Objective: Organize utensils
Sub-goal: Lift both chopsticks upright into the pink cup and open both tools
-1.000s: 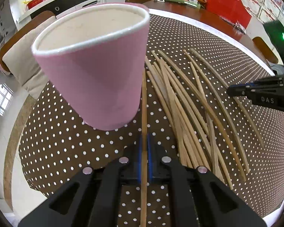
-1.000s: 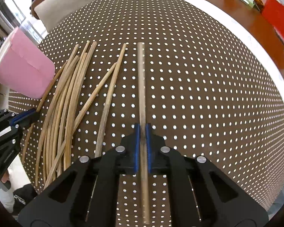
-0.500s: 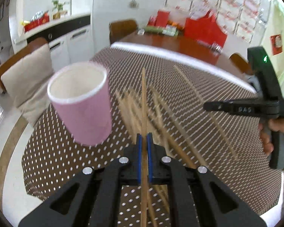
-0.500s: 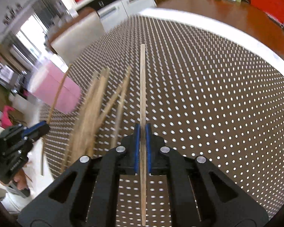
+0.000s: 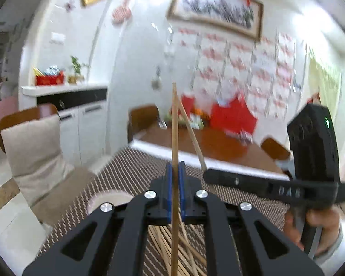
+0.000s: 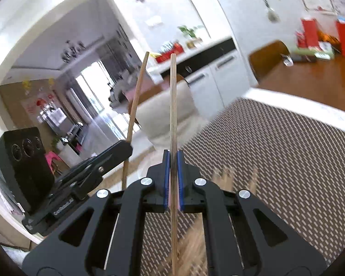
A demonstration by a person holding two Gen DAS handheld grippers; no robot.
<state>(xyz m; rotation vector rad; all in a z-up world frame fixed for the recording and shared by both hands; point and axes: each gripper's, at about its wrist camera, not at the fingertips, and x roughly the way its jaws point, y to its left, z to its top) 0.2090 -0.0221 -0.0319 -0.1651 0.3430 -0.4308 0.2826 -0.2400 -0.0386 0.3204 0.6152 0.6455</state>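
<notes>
light: bright daylight, window glare left | blur: strong motion smear | edges: fisheye bending, dark corners

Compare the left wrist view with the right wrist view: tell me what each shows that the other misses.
Only the left wrist view shows the pink cup's rim and the hand holding the right gripper. Only the right wrist view shows the left gripper from the side, clamped on its chopstick. Both show a chopstick pinched in shut jaws, the loose chopsticks and the dotted tablecloth.
</notes>
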